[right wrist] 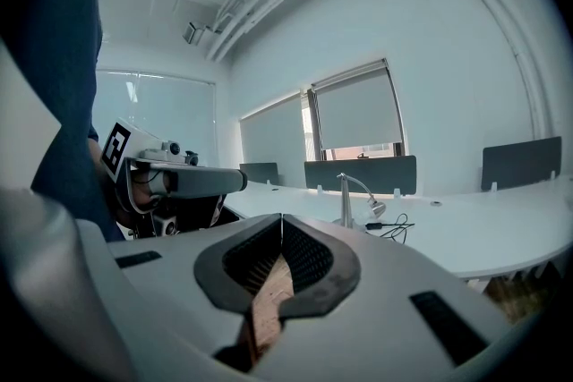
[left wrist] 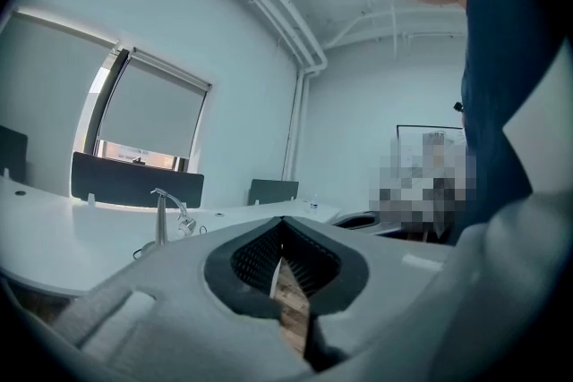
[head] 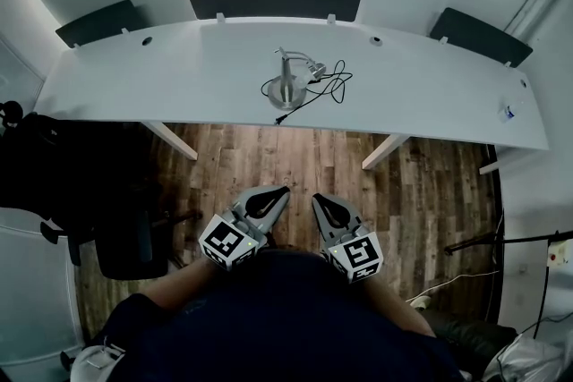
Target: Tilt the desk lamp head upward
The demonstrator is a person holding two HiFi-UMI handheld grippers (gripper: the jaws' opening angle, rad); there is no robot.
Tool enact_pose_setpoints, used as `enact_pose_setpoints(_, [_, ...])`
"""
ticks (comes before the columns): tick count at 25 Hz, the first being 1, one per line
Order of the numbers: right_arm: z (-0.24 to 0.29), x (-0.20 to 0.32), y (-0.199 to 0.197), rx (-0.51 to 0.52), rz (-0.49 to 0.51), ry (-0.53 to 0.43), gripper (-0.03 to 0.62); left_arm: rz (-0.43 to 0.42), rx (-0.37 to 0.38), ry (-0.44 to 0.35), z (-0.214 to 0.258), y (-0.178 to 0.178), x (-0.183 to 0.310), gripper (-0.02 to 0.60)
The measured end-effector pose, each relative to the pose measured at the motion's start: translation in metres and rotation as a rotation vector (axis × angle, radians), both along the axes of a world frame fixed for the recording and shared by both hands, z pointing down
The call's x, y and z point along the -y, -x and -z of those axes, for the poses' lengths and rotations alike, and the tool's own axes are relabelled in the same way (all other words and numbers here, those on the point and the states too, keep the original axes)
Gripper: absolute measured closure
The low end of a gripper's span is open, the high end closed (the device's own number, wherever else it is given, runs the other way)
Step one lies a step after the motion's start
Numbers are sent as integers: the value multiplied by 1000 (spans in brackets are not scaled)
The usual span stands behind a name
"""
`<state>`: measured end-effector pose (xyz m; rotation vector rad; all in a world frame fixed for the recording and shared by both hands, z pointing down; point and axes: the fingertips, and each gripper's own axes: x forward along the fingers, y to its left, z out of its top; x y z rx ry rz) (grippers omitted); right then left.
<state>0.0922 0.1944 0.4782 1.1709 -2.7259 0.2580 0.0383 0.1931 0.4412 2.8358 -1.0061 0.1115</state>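
Note:
A silver desk lamp (head: pixel 288 81) stands on the long white desk (head: pixel 179 72), its thin neck bent over and its head (head: pixel 316 69) drooping toward the desk to the right. Its black cable (head: pixel 329 87) lies coiled beside the round base. The lamp also shows far off in the left gripper view (left wrist: pixel 166 212) and the right gripper view (right wrist: pixel 353 197). Both grippers are held close to the person's body, well short of the desk. My left gripper (head: pixel 282 191) is shut and empty. My right gripper (head: pixel 318 198) is shut and empty too.
Dark divider panels (head: pixel 274 0) stand along the desk's far edge, with a window behind. A black office chair (head: pixel 121 241) sits at the left over the wood floor (head: pixel 304 165). A small bottle (head: pixel 508 112) rests at the desk's right end. Cables and a stand lie at the right.

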Motion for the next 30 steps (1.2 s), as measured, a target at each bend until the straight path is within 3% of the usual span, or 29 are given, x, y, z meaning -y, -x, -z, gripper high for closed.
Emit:
enact_pose_setpoints(7, [-8, 58, 2, -34, -63, 6, 583, -24, -24, 4, -11, 12, 64, 574])
enact_pose_setpoints(14, [6, 160, 18, -53, -160, 8, 583, -61, -24, 7, -7, 40, 174, 574])
enact_pose_setpoints(19, [3, 223, 42, -87, -191, 34, 583, -100, -63, 34, -4, 59, 239, 574])
enact_pose_setpoints(24, [9, 267, 64, -106, -215, 27, 583, -126, -63, 54, -11, 82, 284, 574])
enact_pose_setpoints(30, [4, 295, 55, -140, -242, 32, 583, -110, -45, 69, -23, 85, 313, 574])
